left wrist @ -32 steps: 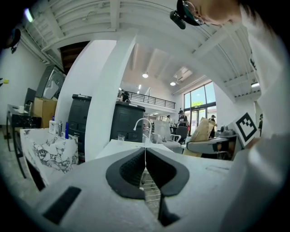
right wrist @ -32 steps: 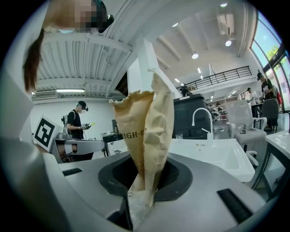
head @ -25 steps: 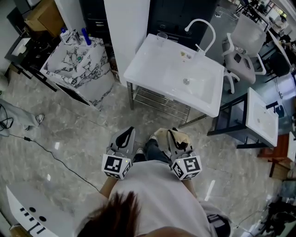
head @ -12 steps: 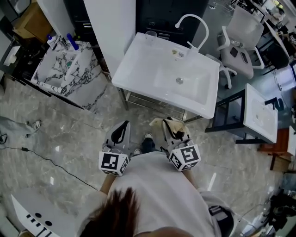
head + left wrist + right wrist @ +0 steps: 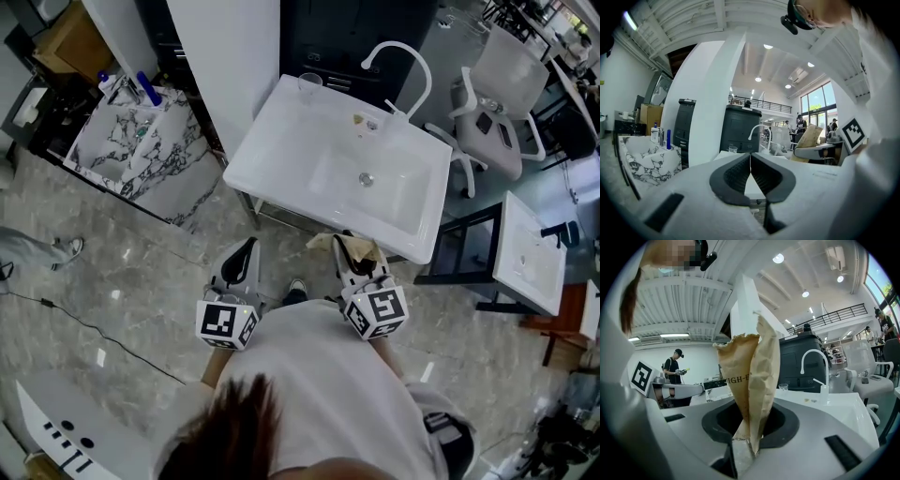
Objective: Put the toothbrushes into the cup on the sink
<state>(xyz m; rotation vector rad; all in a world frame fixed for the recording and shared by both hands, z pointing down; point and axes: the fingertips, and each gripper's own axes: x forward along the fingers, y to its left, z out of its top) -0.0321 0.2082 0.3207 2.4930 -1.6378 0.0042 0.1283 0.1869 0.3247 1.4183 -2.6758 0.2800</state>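
White sink (image 5: 309,141) stands ahead of both grippers, untouched. Right gripper (image 5: 749,430): fingers (image 5: 787,427) pinch the bottom edge of a brown paper bag (image 5: 752,376), which stands upright between them. Left gripper (image 5: 750,168): fingers pressed together, nothing between. Clear cup (image 5: 309,82) sits on the sink's far left corner.

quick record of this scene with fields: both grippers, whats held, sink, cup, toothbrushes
left gripper: jaws together, nothing between them
right gripper: jaws shut on a brown paper bag, which stands up out of them
sink: white, ahead of the person, white faucet at its back
cup: clear, upright, on the sink's back left corner in the head view
toothbrushes: none in view; whether the bag holds them cannot be told
task state: no toothbrush shows in the cup
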